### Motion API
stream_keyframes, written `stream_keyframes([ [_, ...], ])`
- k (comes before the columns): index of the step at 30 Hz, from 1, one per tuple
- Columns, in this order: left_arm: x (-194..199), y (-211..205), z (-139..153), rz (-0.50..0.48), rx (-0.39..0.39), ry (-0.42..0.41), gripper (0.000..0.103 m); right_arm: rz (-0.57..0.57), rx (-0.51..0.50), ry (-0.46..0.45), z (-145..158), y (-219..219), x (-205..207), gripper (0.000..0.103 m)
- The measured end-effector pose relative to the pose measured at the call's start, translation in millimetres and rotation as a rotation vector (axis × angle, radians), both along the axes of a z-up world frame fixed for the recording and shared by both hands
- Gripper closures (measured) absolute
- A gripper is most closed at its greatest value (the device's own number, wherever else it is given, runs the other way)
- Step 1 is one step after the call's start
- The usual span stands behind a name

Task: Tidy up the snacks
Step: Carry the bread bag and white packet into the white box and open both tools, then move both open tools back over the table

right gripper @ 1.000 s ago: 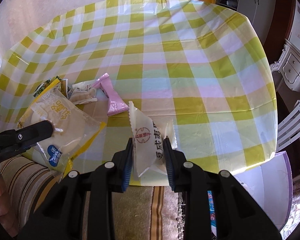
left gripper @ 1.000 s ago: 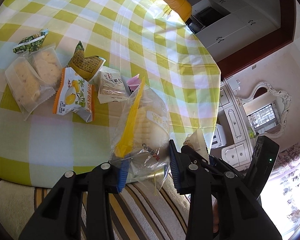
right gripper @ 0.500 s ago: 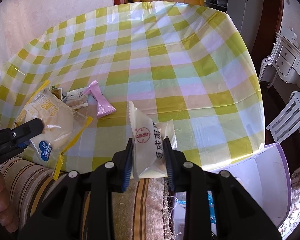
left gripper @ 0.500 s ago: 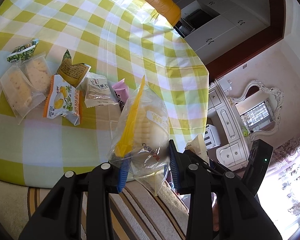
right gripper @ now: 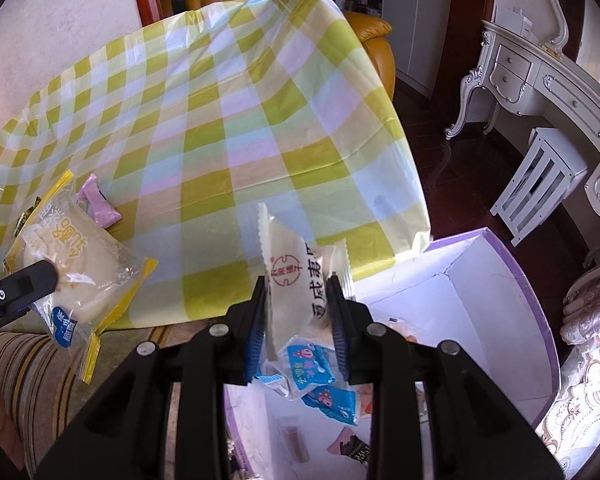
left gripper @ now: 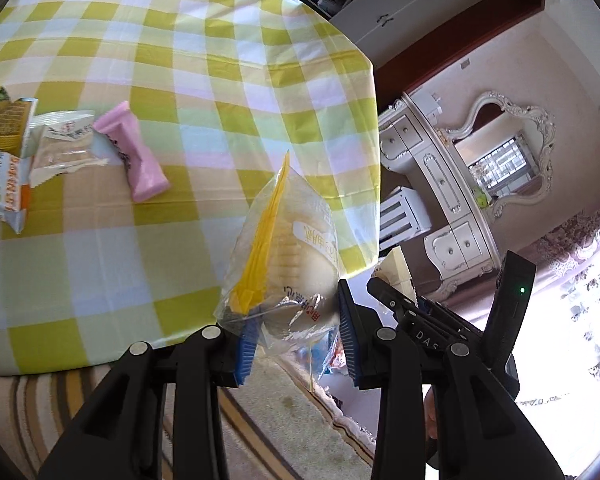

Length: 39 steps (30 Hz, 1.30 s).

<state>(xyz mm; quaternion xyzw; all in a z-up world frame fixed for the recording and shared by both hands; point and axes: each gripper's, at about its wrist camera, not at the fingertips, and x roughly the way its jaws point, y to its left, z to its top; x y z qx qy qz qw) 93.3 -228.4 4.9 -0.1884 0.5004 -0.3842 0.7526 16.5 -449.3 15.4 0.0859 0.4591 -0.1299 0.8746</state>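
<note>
While the right gripper (right gripper: 296, 312) pinches the white packet (right gripper: 290, 276) above the purple box (right gripper: 500, 276), the left gripper (left gripper: 296, 332), clamping the bread bag (left gripper: 284, 256), probably should follow over it before letting go.

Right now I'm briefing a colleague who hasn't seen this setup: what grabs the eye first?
Each gripper clamps a snack: the left gripper a clear bun packet, the right gripper a white pastry packet. Behind lies the green-checked tablecloth; below the right gripper, a purple-rimmed box holding snacks.
</note>
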Motion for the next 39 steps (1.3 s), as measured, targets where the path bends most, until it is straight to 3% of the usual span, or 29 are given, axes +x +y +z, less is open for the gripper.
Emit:
stream_keyframes([
  [9,-35.5,-109.5,-30.3,-0.343,0.154,0.115,0.069,-0.134,0.009,0.064,-29.3,-55.1,-35.9,0.074],
  [14,-67.0,-155.8,-44.6,-0.559,0.264,0.107,0.069,-0.208,0.009,0.143,-58.0,-80.4,-53.5,0.074],
  [19,-83.7,-171.0,-53.7,-0.648,0.31,0.099,0.068,-0.27,0.014,0.212,-80.1,-93.9,-69.1,0.074],
  [22,-83.7,-172.5,-59.3,-0.653,0.335,0.109,0.068,-0.306,0.023,0.251,-90.0,-99.5,-75.1,0.073],
  [25,-83.6,-172.9,-57.1,-0.659,0.332,0.102,0.06,-0.345,0.025,0.275,-94.9,-103.8,-80.8,0.071],
  [26,-84.0,-172.2,-55.5,-0.659,0.33,0.094,0.051,-0.359,0.026,0.281,-95.3,-104.5,-82.2,0.066],
  [27,-81.7,-172.7,-53.2,-0.656,0.324,0.085,0.044,-0.372,0.023,0.283,-94.5,-104.7,-83.2,0.055],
  [30,-78.2,-164.9,-43.1,-0.625,0.294,0.052,0.036,-0.395,0.005,0.273,-86.2,-103.3,-84.0,0.036],
  [33,-69.7,-150.2,-30.6,-0.549,0.269,0.004,0.032,-0.404,0.01,0.251,-74.7,-98.2,-79.1,0.026],
  [39,-43.4,-108.3,-7.4,-0.323,0.309,-0.143,0.03,-0.39,0.085,0.15,-44.9,-75.0,-57.8,0.026],
])
